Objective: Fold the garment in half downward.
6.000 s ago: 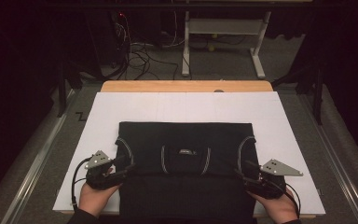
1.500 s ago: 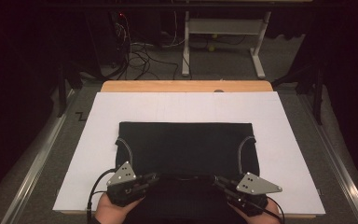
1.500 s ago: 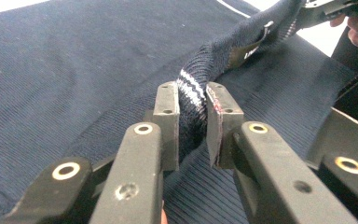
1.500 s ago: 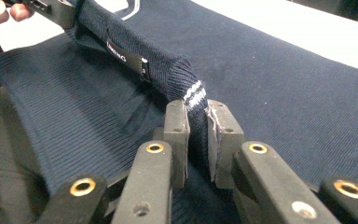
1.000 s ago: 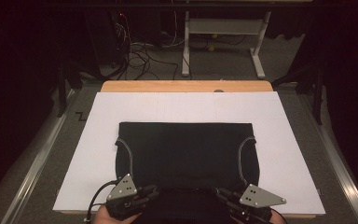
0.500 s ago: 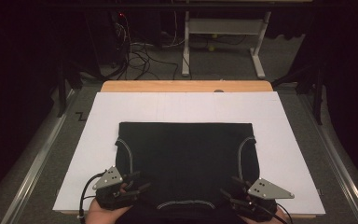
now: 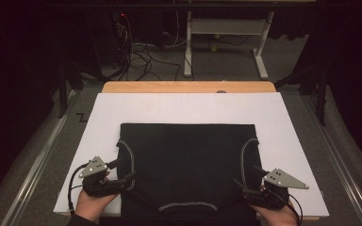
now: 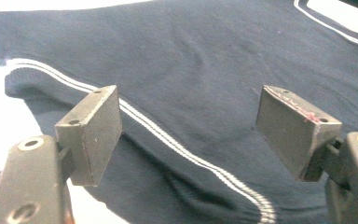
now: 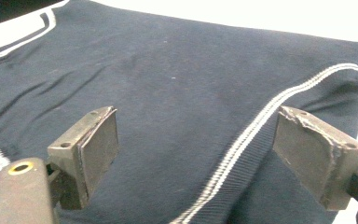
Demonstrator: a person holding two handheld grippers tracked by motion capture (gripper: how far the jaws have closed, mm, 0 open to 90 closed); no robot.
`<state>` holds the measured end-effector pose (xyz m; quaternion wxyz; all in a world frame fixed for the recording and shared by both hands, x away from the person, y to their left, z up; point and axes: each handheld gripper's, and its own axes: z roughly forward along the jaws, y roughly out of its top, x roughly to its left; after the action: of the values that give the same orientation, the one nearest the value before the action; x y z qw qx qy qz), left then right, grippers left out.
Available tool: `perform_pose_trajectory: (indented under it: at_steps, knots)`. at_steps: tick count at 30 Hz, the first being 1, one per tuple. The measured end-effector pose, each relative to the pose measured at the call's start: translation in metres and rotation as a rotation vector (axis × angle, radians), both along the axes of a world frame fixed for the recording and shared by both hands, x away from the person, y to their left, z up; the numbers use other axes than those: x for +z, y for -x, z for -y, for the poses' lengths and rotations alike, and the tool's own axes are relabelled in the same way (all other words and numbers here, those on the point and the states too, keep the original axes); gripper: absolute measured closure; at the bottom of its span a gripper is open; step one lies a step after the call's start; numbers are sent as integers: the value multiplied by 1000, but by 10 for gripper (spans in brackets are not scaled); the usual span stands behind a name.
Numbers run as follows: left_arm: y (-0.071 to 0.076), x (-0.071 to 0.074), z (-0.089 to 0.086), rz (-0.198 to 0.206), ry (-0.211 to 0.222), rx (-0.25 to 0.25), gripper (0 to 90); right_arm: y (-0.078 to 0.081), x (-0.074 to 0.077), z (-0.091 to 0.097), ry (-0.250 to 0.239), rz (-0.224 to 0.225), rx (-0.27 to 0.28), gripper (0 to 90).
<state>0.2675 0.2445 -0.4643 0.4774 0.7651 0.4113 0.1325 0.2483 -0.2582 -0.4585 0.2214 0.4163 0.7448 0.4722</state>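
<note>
A dark navy garment (image 7: 188, 165) with white piping lies flat on the white sheet (image 7: 188, 110), its collar at the near edge. My left gripper (image 7: 122, 181) stands open at the garment's near left side; in the left gripper view its jaws straddle a white-striped seam (image 8: 177, 149) with nothing pinched. At the near right side my right gripper (image 7: 246, 190) is open too. Its pads (image 9: 91, 149) hover over the cloth (image 9: 177, 107), a white stripe (image 9: 247, 135) running between them.
The white sheet covers a wooden table (image 7: 188, 87). Beyond the table are a desk frame (image 7: 226, 44) and floor cables (image 7: 141, 52). Metal rails (image 7: 33, 165) run along both sides of the table.
Both grippers moved apart from the garment's near middle to its near left and right sides, and the collar now lies uncovered at the near edge.
</note>
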Motion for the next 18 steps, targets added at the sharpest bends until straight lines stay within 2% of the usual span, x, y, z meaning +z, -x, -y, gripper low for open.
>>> perform_pose_trajectory:
  at_steps: [4,6,9,14,18]
  knots:
    - [-6,-3,-6,-18,3,9,123,-4,-2,1,6,0,-19,75]
    - [-7,-3,-7,-13,11,13,101,-5,-2,-1,8,7,-19,37]
    - [-9,0,-7,-14,21,17,0,-5,-1,-3,7,16,-26,0]
    - [-11,3,-7,1,14,37,0,-7,4,-11,-4,38,-2,0]
    - [-19,3,-8,-5,9,37,0,-11,8,-30,9,48,37,0]
